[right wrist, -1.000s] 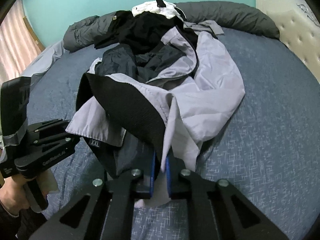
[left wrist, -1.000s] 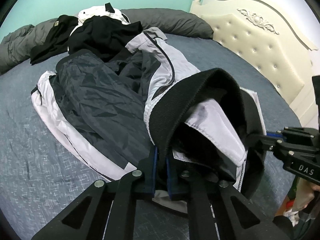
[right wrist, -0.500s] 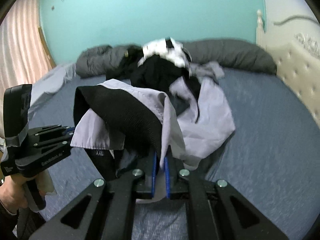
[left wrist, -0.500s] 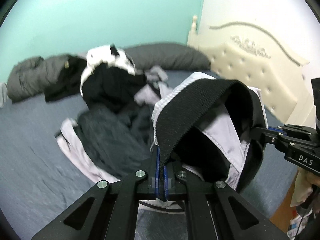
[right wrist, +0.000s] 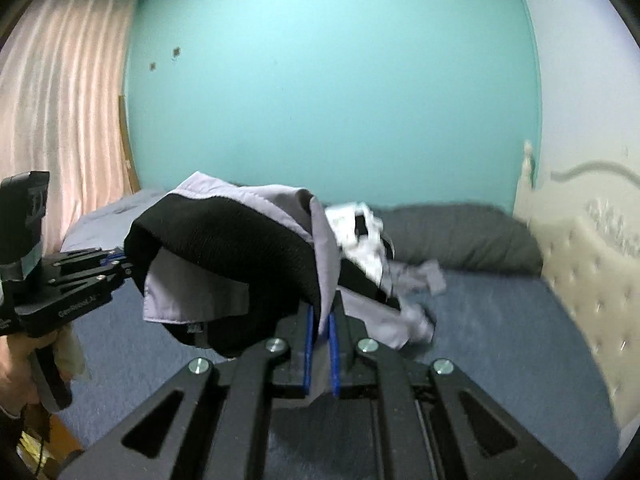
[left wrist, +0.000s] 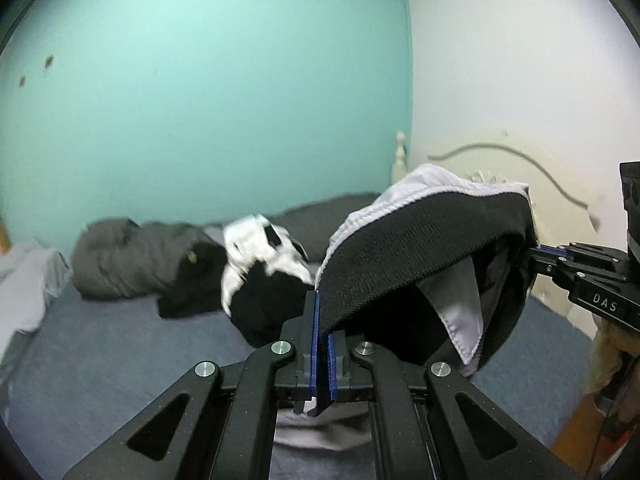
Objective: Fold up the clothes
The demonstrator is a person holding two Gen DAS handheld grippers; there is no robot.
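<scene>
Two grippers, left gripper (left wrist: 322,344) and right gripper (right wrist: 320,344), are each clamped tight on the black ribbed hem (left wrist: 404,248) of a jacket (right wrist: 224,280), lifted above the bed (right wrist: 500,320). Soft, light, probably slick shell; the thicker hem band gives the surest hold.

Blue bed (right wrist: 500,320) carries a grey pillow (right wrist: 460,236); heaped dark clothes (left wrist: 192,268).

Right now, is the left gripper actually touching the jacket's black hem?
Touching. The left wrist view shows the left gripper with its blue pads closed on the black hem of the jacket, the fabric pinched between them.
</scene>
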